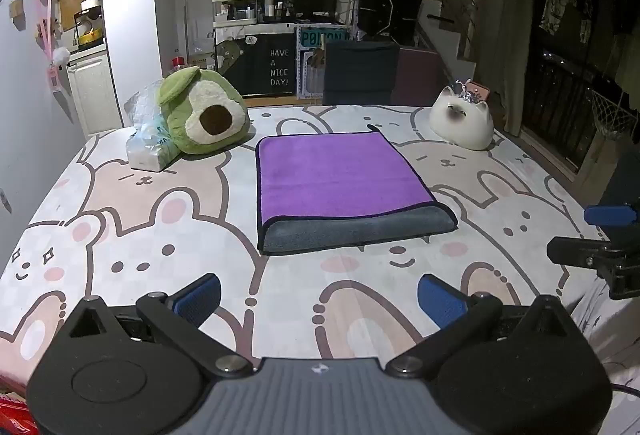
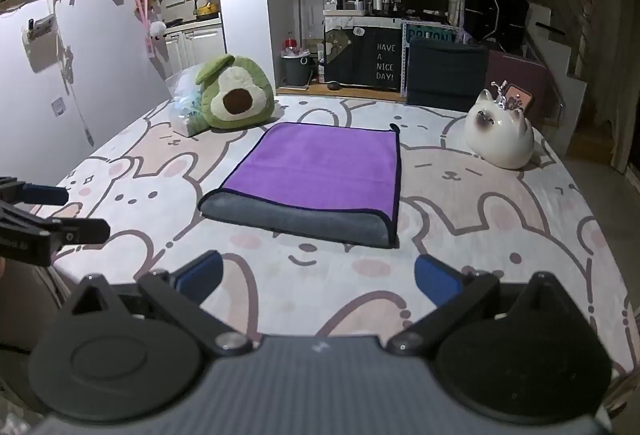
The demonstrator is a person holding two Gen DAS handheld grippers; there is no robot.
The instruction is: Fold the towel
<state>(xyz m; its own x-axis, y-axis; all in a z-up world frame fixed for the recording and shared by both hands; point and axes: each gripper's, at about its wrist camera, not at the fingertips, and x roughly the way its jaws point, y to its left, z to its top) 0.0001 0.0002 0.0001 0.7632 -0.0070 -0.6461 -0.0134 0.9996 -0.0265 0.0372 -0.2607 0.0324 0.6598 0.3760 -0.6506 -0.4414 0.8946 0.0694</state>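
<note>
A bunny-print cloth [image 1: 168, 235] covers the surface. At its far left an avocado plush [image 1: 204, 113] leans against a crinkled plastic packet [image 1: 146, 145], and at the far right sits a white ceramic cat [image 1: 462, 123]. Beyond the far edge stand a dark chair [image 1: 360, 73] and a black panel reading "HAVE A NICE DAY!" [image 1: 279, 67].

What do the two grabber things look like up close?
Both look alike. The left gripper and right gripper each have two blue padded fingers on black jointed bars with silver bolts. Behind sit rounded black plates, one with a circle pressed in, around a ribbed grey middle bearing a tiny white mark.
</note>
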